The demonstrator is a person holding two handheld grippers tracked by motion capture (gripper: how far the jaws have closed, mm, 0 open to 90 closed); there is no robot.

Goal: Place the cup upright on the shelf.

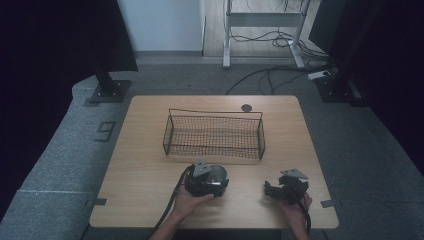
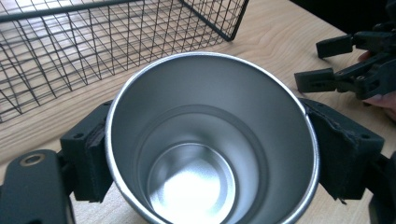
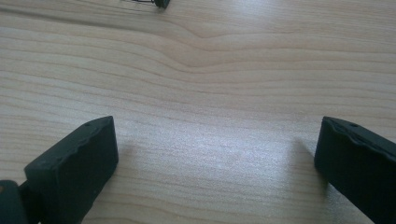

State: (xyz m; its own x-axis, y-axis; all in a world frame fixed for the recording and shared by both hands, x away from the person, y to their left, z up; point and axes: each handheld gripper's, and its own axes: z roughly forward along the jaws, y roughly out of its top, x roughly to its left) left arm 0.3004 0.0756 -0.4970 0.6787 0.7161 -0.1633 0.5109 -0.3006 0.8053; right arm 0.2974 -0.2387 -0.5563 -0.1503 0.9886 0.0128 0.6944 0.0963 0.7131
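**Left jaws clamped on a steel cup, right jaws wide and empty**

The left gripper (image 2: 205,154) has its two black jaws pressed against opposite sides of a metal cup (image 2: 210,140), one pad on the cup's left wall and one on its right. The cup stands open end up and is bare inside. In the high view the left gripper (image 1: 206,181) and the cup (image 1: 218,176) sit at the near middle of the wooden tabletop (image 1: 145,150), just in front of the wire basket (image 1: 214,135), which stands at the tabletop's centre with nothing in it.

The right gripper (image 1: 286,188) rests at the near right of the tabletop, well apart from the cup. Its own view shows the jaws spread wide over bare wood, nothing between them (image 3: 215,158). A small dark disc (image 1: 246,107) lies at the far edge behind the basket.
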